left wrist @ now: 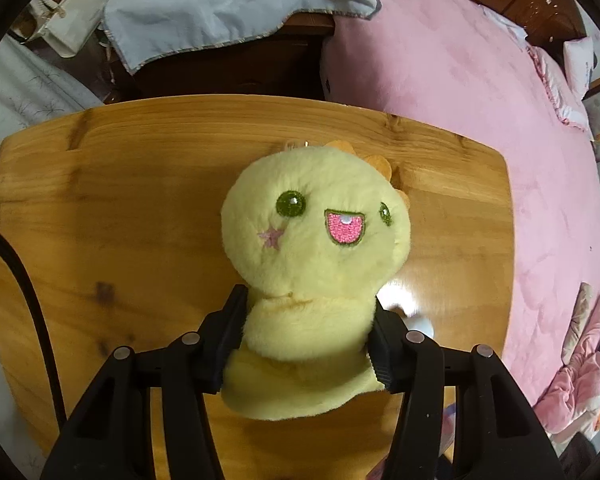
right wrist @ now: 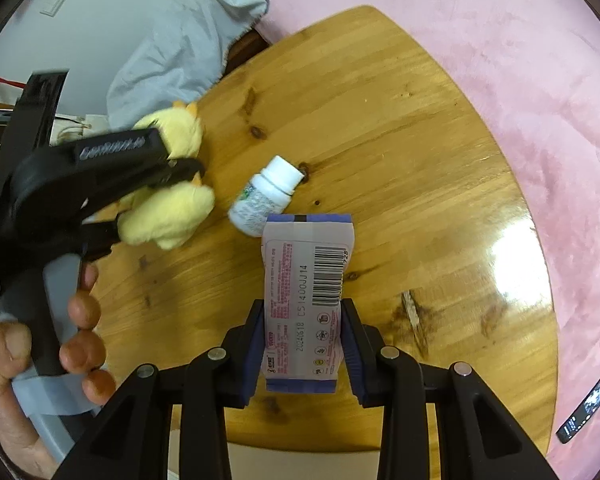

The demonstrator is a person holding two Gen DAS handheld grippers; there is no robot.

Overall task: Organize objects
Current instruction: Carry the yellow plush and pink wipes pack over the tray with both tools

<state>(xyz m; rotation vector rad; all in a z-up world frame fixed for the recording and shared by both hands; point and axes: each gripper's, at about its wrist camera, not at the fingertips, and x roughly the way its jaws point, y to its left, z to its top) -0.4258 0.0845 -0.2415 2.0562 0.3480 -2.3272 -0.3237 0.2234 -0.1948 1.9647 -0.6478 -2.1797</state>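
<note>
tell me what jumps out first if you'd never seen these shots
The yellow plush toy with green eyes and a pink mouth fills the left wrist view, clamped at its neck by the left gripper above the wooden table. In the right wrist view, the right gripper pinches a barcoded packet, with a white bottle lying just beyond.

A bedroom; pink-blanketed bed (left wrist: 460, 80) beside wooden table (left wrist: 140, 200).

A yellow plush toy (left wrist: 316, 248) is held upright; a barcoded tissue packet (right wrist: 306, 300) is held flat; a white bottle (right wrist: 266, 196) lies sideways on the worktop (right wrist: 420, 160).
</note>
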